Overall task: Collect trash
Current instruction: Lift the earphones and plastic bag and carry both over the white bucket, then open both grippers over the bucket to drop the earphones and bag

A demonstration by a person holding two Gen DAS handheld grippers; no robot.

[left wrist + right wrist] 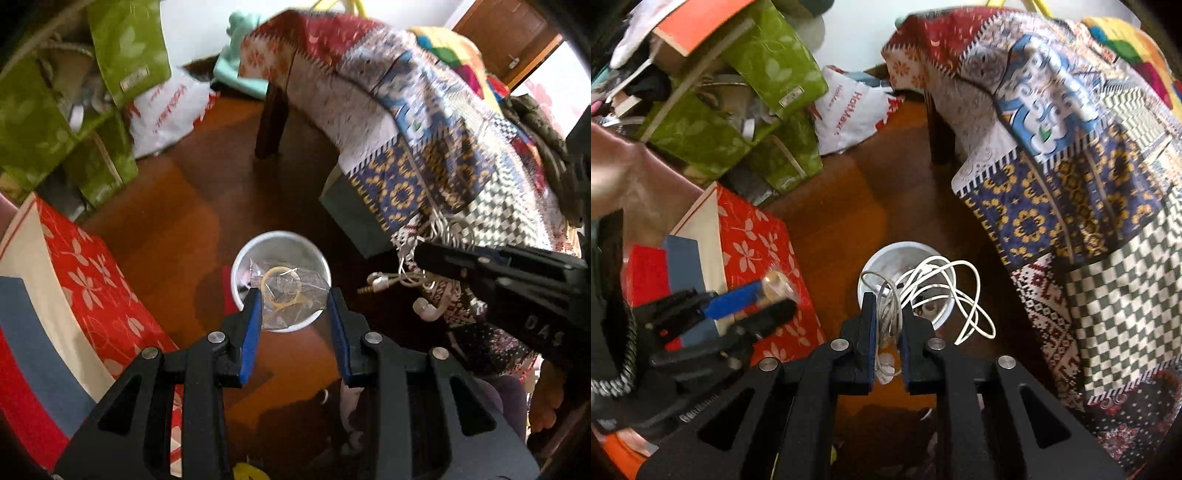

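A small white bin [258, 240] stands on the wooden floor. My left gripper [295, 306] hangs just above it, its blue pads shut on a clear plastic bag [291, 291] with a yellow rubber band inside. From the right comes my right gripper [421, 254], with white earphones [428, 310] dangling from it. In the right wrist view my right gripper [888, 314] is shut on the tangled white earphone cable [945, 280], which loops over the bin [905, 245]. The left gripper [775, 299] with the plastic bag [775, 284] is at the left.
A red floral box [92, 280] lies left of the bin. Green boxes [110, 55] and a white shopping bag [166, 107] are piled behind it. A patterned cloth [424, 147] drapes over a table at the right; its dark leg [271, 122] stands behind the bin.
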